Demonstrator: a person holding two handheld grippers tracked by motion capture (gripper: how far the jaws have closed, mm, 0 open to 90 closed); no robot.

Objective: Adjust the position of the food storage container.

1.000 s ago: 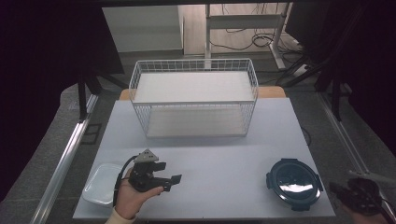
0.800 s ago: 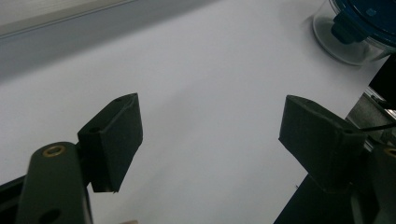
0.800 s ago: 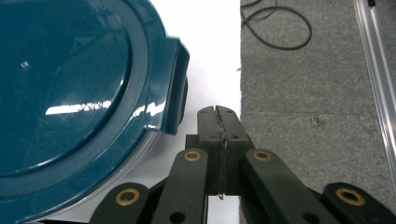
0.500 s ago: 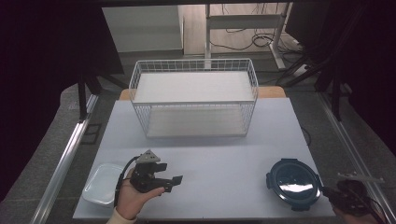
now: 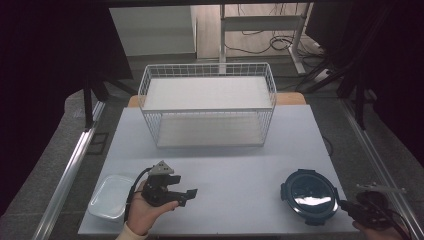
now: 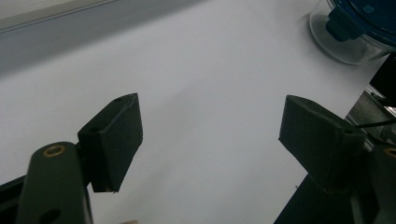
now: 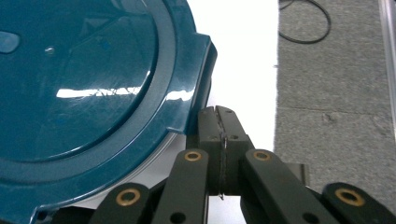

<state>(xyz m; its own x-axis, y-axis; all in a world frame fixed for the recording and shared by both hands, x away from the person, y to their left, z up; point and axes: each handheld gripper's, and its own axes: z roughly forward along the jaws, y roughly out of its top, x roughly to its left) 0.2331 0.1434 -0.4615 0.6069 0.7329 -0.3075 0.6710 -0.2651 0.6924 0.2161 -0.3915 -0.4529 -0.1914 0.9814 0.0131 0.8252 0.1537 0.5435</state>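
Since a second ago our right gripper (image 5: 345,204) has drawn in from the lower right corner to the near-right edge of the round container (image 5: 310,196), while our left gripper (image 5: 186,196) has kept its place over the near-left part of the table (image 5: 235,165) and nothing else has shifted. We see the container as a round, clear-walled box under a glossy dark teal lid with a raised ring and latch tabs jutting from its rim; it stands on the near-right part of the table, close to the front edge. In the right gripper view our jaws are pressed flat together with nothing between them, their tips just beside one latch tab (image 7: 201,70) of the lid (image 7: 88,98); we cannot tell whether they touch it. In the left gripper view our jaws stand wide apart over bare white tabletop, holding nothing, and the container (image 6: 355,28) shows far off at the top right. We count two grippers, one round lidded container, one shallow clear rectangular tub (image 5: 109,196) at the near-left corner just left of our left hand (image 5: 145,212), and one white wire basket (image 5: 207,107) standing at the far middle of the table, well apart from both containers. The tub, basket and round container all lie where they lay before.
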